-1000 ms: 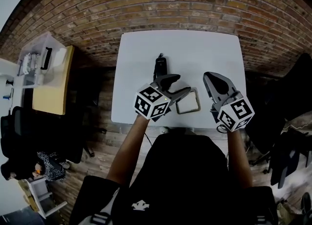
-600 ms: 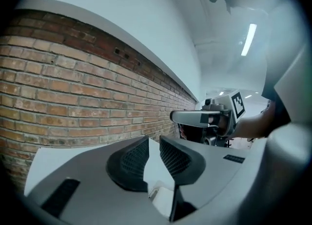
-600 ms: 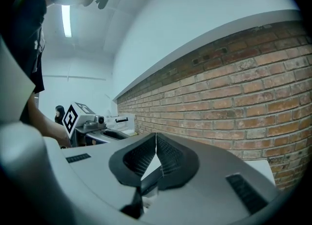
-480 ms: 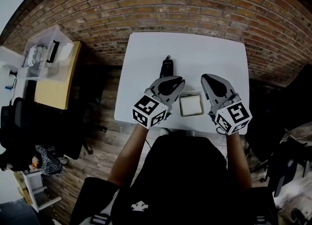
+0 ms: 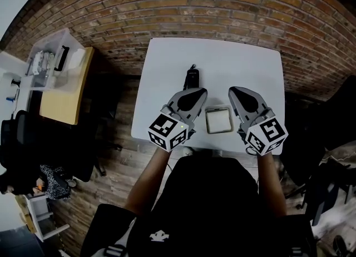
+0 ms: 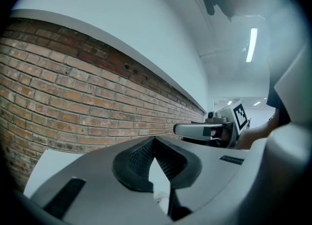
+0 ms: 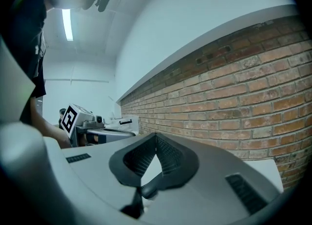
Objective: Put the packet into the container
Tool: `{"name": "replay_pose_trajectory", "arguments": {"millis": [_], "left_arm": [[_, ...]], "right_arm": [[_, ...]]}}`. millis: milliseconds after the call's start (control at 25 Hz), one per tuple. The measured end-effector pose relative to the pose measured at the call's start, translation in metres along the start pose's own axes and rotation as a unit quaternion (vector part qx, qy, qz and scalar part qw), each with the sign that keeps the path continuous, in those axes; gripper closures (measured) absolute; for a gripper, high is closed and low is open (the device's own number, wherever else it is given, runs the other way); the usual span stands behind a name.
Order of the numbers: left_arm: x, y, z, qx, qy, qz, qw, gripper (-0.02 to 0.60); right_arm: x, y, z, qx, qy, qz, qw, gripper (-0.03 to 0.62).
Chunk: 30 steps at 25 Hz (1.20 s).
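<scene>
A: Starting with the left gripper (image 5: 199, 92). Just been closing; pads (image 6: 139, 157) now pressed tip to tip, nothing between.

B: Same on the right gripper (image 5: 236, 92): pads (image 7: 168, 157) shut together, holding nothing. Both held roughly level over the near part of the table (image 5: 222, 55), one on each side of the container (image 5: 219, 132).

A: Packet?

B: Probably the pale fill (image 5: 218, 120) inside the container. Too small in the head view to swear to. Looks flat and within the rim.

A: So likely done, or nearly. Risks from here?

B: Container close to the table's near edge, flanked by both grippers. Easy to clip with either one on a careless pull-back, then over the edge, packet and all.

A: Also a small dark object (image 5: 192, 76) lying just beyond the left gripper. Could get nudged on any forward sweep.

B: And with a corner of the packet left riding on the rim, might spring out untouched. Not confirmable from these views.
</scene>
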<state>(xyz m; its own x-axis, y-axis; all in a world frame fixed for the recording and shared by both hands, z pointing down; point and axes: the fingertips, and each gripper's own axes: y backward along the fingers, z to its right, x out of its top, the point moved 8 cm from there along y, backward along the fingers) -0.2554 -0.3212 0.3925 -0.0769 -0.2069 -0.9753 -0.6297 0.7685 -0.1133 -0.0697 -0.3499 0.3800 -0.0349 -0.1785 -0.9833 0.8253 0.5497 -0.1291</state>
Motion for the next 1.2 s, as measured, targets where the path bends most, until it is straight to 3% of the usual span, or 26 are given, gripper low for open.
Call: {"name": "replay_pose_trajectory", "arguments": {"millis": [160, 480, 1200], "left_arm": [[0.002, 0.001, 0.002, 0.005, -0.019, 0.004, 0.9998, 0.575], [0.007, 0.002, 0.008, -0.015, -0.020, 0.017, 0.9996, 0.575], [0.006, 0.001, -0.003, -0.018, -0.024, 0.018, 0.9994, 0.575]], "right_arm": [[0.002, 0.001, -0.001, 0.008, -0.005, 0.015, 1.000, 0.589], [0.003, -0.001, -0.004, 0.015, 0.001, 0.020, 1.000, 0.589], [0.005, -0.010, -0.004, 0.018, 0.005, 0.021, 1.000, 0.589]]}}
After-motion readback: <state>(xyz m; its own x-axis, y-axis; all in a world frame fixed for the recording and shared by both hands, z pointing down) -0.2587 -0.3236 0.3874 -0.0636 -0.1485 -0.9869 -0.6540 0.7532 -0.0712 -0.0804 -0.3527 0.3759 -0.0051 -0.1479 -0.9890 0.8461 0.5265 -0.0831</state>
